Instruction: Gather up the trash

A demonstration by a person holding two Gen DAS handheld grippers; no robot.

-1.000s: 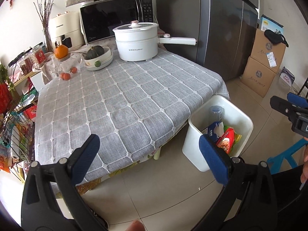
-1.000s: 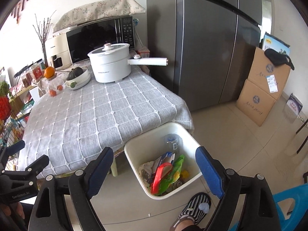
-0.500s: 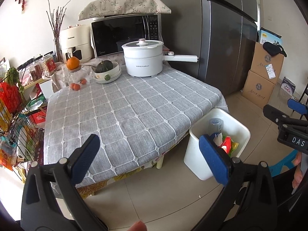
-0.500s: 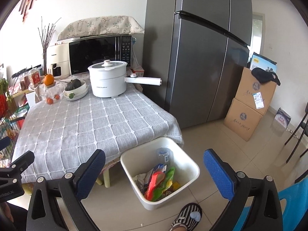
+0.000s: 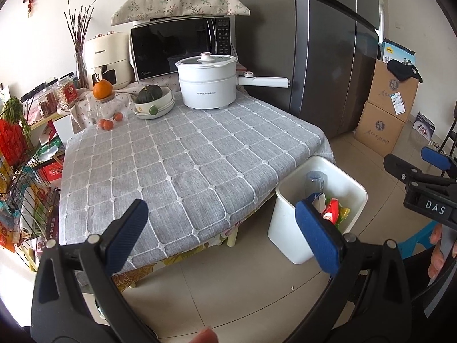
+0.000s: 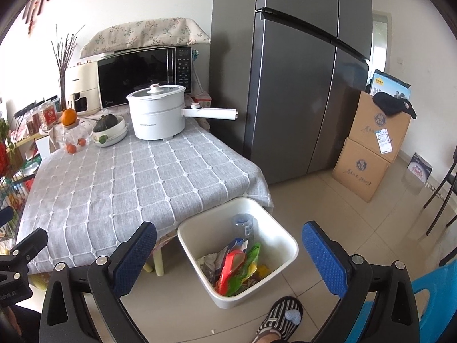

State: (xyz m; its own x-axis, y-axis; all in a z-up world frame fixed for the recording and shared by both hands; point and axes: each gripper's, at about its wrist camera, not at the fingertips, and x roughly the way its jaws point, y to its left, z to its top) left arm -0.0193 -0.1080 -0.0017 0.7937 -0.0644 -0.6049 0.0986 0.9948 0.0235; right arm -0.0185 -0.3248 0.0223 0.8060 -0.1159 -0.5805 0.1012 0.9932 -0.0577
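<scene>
A white trash bin [image 6: 200, 237] stands on the floor by the table's corner. It holds a clear bottle [image 6: 244, 224] and coloured wrappers [image 6: 237, 265]. My right gripper [image 6: 230, 240] hovers over the near side of it, open wide with nothing between its blue pads. In the left wrist view the bin [image 5: 285, 228] is at the right, beyond my left gripper [image 5: 221, 223], which is open and empty above the table's front edge. The right gripper [image 5: 414, 163] shows at the right edge of the left wrist view. The left gripper [image 6: 17, 243] shows at the left edge of the right wrist view.
A grey checked cloth covers the table [image 5: 177, 165]; a white pot [image 5: 207, 84], a bowl with a squash [image 5: 154, 100] and oranges stand at its back. A fridge [image 6: 285, 85] and cardboard boxes [image 6: 368, 148] stand behind. A slippered foot [image 6: 282, 314] is near the bin, a blue stool [image 6: 428, 294] to the right.
Both views have tipped up and drawn back a little, so the bin and table sit lower in the frames. My right gripper's jaws have spread wider. The left gripper stays open.
</scene>
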